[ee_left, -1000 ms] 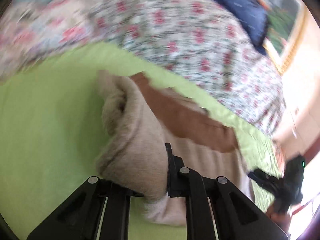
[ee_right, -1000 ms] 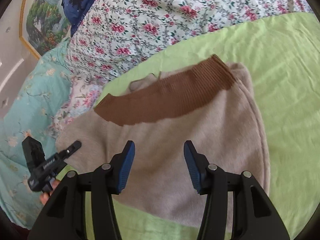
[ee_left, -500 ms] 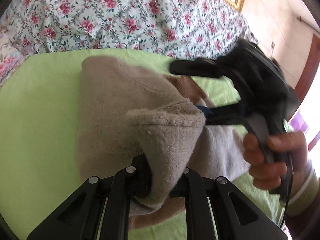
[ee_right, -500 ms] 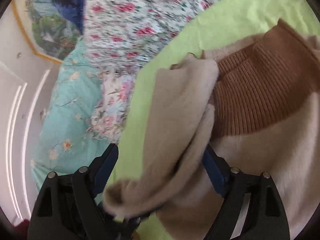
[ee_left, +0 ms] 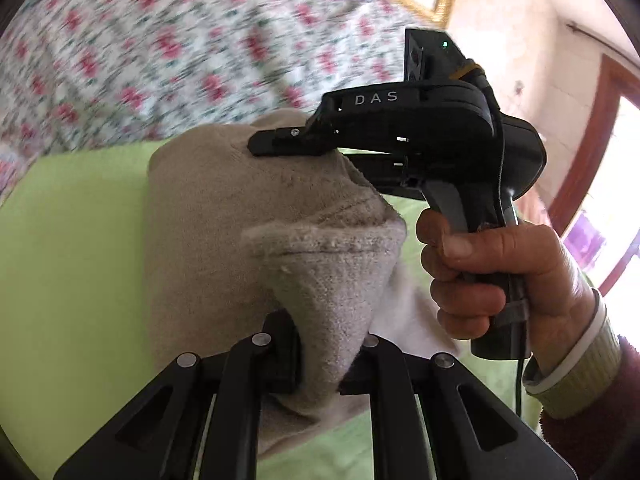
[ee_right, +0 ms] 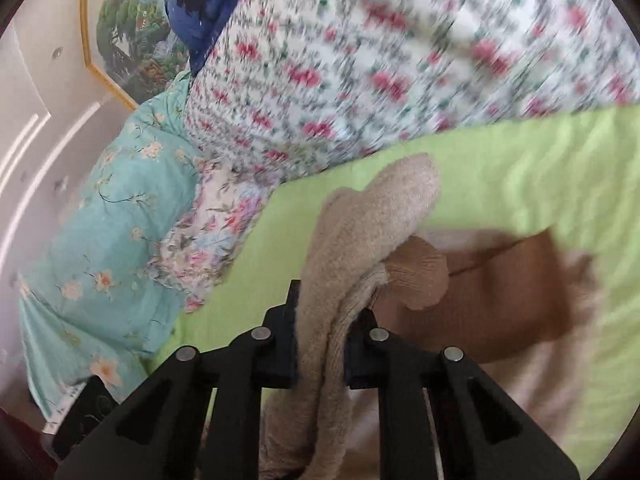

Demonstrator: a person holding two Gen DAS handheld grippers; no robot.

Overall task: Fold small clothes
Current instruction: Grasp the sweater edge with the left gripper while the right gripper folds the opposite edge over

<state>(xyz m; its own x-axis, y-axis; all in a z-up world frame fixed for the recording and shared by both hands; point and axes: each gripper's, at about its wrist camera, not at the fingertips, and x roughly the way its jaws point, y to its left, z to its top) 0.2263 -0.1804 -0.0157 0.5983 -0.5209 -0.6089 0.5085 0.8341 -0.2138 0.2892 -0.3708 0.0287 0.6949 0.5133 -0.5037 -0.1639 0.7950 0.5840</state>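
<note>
A small beige fleece garment (ee_left: 208,220) with a brown ribbed band (ee_right: 520,288) lies on a lime green sheet (ee_left: 72,260). My left gripper (ee_left: 320,344) is shut on a folded beige edge, which bulges up between its fingers. In the left wrist view, a hand (ee_left: 500,280) holds my right gripper's black body (ee_left: 420,128), whose finger rests on top of the beige cloth. In the right wrist view my right gripper (ee_right: 320,320) has its jaws closing, with a raised fold of the beige garment (ee_right: 372,216) pinched between the pads.
A floral quilt (ee_right: 400,60) is heaped behind the green sheet (ee_right: 540,168). Turquoise flowered bedding (ee_right: 112,216) and a dark blue pillow (ee_right: 200,8) lie at the left. A gold-framed picture (ee_right: 124,28) hangs on the wall; a wooden door frame (ee_left: 592,140) stands at the right.
My left gripper has carried its beige edge across the garment toward the right gripper. The right gripper widened, took a fold of the beige cloth, closed on it and rose.
</note>
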